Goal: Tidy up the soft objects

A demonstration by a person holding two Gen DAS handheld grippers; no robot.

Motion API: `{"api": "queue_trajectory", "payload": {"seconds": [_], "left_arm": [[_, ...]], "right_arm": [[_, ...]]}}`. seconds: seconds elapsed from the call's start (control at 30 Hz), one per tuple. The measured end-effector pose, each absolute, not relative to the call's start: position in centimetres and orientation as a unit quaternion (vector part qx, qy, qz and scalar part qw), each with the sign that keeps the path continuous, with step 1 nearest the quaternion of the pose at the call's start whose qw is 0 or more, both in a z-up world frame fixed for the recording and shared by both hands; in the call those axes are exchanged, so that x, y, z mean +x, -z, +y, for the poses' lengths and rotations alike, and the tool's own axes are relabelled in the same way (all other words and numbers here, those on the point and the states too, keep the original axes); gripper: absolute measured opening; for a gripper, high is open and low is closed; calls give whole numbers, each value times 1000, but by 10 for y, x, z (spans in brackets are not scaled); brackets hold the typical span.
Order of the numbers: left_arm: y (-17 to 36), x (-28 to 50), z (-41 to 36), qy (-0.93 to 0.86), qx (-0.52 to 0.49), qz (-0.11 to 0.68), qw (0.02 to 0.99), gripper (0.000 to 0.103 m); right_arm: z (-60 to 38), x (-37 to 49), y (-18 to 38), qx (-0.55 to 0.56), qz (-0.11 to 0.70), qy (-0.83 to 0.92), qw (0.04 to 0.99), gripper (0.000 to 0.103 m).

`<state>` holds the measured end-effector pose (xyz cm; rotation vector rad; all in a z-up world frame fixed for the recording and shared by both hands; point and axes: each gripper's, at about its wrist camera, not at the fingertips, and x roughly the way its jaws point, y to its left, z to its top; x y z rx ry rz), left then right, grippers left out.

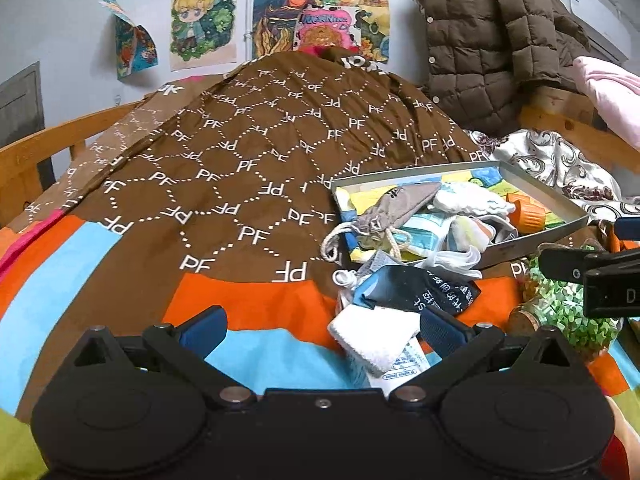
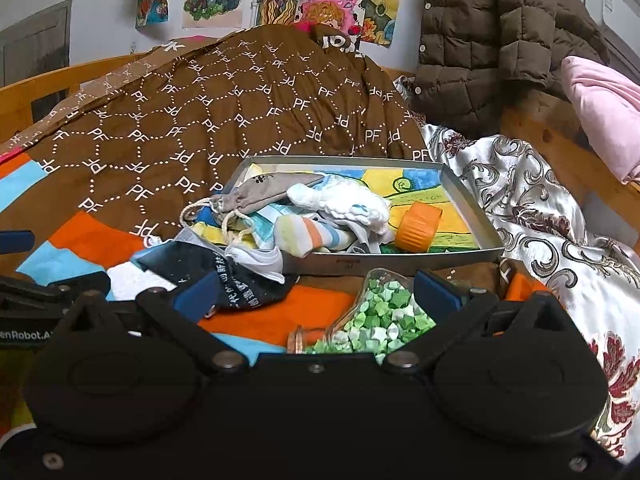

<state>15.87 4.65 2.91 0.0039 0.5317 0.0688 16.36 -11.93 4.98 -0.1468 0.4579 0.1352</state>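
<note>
left gripper [image 1: 320, 330]: jaws wide, empty, low over the bed | white towel [image 1: 374, 336]: just ahead, toward its right finger, long axis slanting down-right, outside the tray [image 1: 544, 196] | right gripper [image 2: 316, 292]: wide, empty, over the jar of green paper stars [image 2: 376, 316] | left looks nearer.

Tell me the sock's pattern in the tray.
The sock has orange, pale yellow, white and light blue stripes; it shows best in the right wrist view, lying in the tray.
</note>
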Motion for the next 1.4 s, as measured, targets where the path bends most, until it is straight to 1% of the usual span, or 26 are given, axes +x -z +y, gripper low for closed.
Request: {"api": "queue_trajectory", "payload": {"seconds": [0.6, 0.97, 1.13, 1.27, 1.33, 1.37, 1.4], "left_arm": [[-9, 195, 46, 27, 11, 295, 955, 102], [2, 207, 54, 71, 9, 321, 944, 102], [4, 208, 57, 109, 20, 333, 937, 93], [4, 208, 63, 127, 14, 338, 933, 83], [4, 209, 66, 135, 11, 342, 930, 77], [4, 210, 67, 138, 11, 345, 928, 72], [5, 210, 69, 144, 11, 348, 926, 64]], "right_arm": [[-117, 213, -17, -71, 229, -69, 968, 102], [-83, 242, -19, -96, 239, -129, 958, 102], [-68, 255, -19, -121, 261, -195, 938, 102], [-57, 265, -20, -134, 276, -235, 922, 102], [-52, 267, -21, -140, 280, -250, 916, 100], [-49, 269, -22, -143, 283, -260, 912, 96], [-46, 270, -22, -146, 287, -270, 908, 94]]}}
